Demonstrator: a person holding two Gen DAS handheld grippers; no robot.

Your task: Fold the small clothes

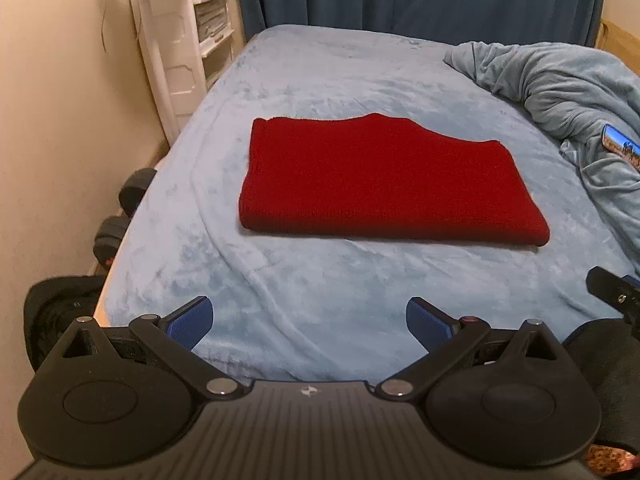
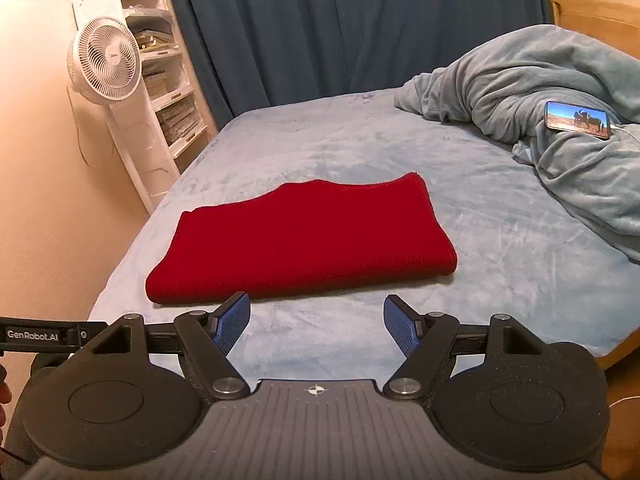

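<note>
The red cloth lies folded flat on the blue bed, ahead of both grippers, its near folded edge straight. The left gripper and right gripper hover with fingers spread, pinching nothing, bare bed between them.

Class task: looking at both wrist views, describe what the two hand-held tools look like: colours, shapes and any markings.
Both tools share one design. The left tool and the right tool each have a dark grey ribbed body, two round black discs, black linkage arms with silver pivot pins, and blue textured fingers. A small crosshair mark sits on the body. A black bar reads "GenRobot.AI".
</note>
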